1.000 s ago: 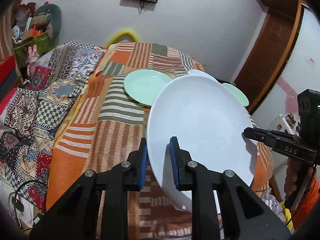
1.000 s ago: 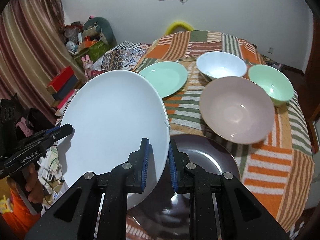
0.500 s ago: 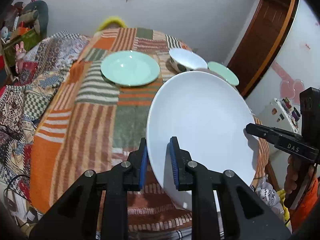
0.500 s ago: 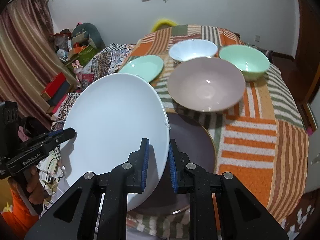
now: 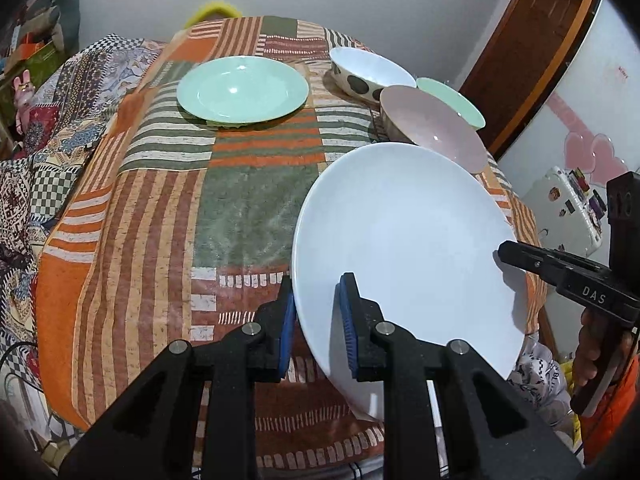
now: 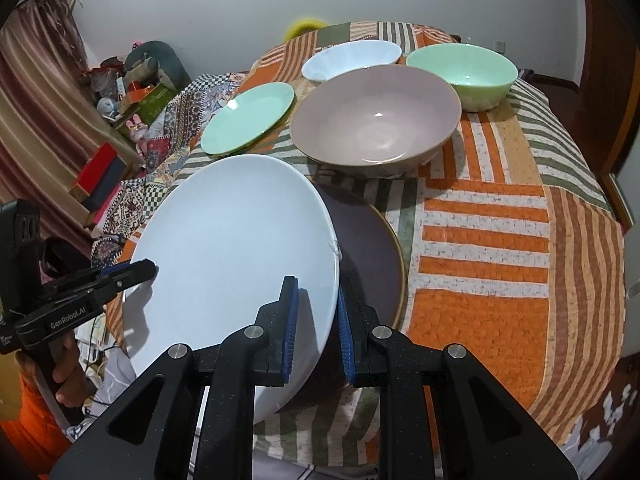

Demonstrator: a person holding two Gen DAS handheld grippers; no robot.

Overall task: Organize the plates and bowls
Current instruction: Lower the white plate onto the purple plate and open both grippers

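Observation:
A large white plate point(image 5: 404, 240) point(image 6: 236, 256) hangs tilted over the near edge of the table, held from both sides. My left gripper point(image 5: 318, 316) is shut on its left rim, and my right gripper point(image 6: 318, 320) is shut on its right rim. Under the plate's right side lies a dark plate point(image 6: 368, 256) on the patchwork cloth. Farther back stand a pink bowl point(image 6: 376, 120) point(image 5: 432, 128), a white bowl point(image 6: 352, 58) point(image 5: 370, 70), a green bowl point(image 6: 464, 70) point(image 5: 452, 102) and a flat green plate point(image 5: 242, 90) point(image 6: 248, 118).
The table wears a striped orange and green patchwork cloth point(image 5: 160, 208) point(image 6: 500, 240). Patterned blankets point(image 5: 48, 120) and clutter lie to the left. A wooden door point(image 5: 528, 52) and a white appliance point(image 5: 568, 208) stand to the right. A person's hand point(image 5: 596, 340) holds the other gripper.
Both grippers have carried the white plate forward and down over the table. The bowls and green plate now look closer, and the dark plate shows more beneath.

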